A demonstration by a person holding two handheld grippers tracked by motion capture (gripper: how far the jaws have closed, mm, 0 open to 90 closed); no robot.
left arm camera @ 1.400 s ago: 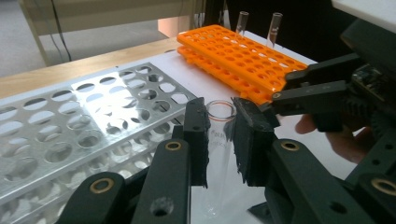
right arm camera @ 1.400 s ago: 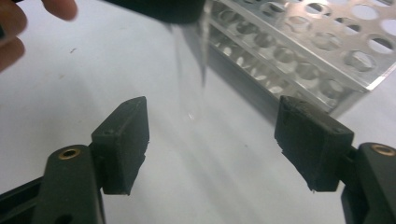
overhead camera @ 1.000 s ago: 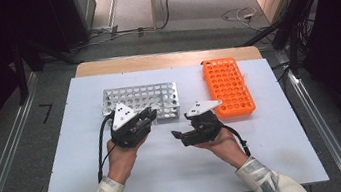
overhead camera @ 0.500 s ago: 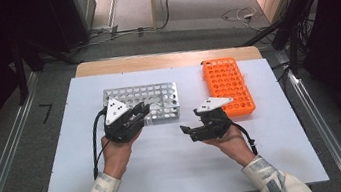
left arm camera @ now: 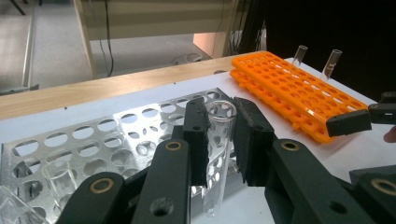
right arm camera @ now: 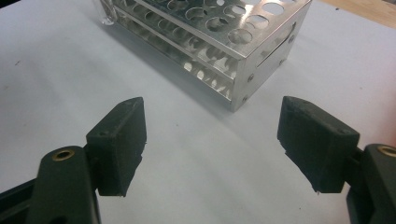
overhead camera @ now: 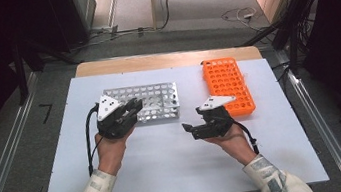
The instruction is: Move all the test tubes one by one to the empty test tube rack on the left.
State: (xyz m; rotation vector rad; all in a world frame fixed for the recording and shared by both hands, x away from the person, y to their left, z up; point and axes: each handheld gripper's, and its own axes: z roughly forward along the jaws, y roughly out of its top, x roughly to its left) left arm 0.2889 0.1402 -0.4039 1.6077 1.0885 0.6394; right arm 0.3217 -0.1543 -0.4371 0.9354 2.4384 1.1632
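Observation:
My left gripper is shut on a clear glass test tube, held upright with its open mouth above the jaws. The tube's lower end hangs at the near edge of the silver metal rack. In the high view the left gripper sits at that rack's front left. My right gripper stands wide open with nothing between its jaws, facing the metal rack's corner over bare white table. From above, the right gripper lies between the two racks, near the orange rack.
Two clear tubes stand at the far end of the orange rack. More glass tubes sit in the metal rack's near-left holes. The white mat covers the table, with a wooden edge at the back.
My left gripper has shifted slightly left and forward along the metal rack's front, still holding the tube. The right gripper has drifted a little to the right and stayed open.

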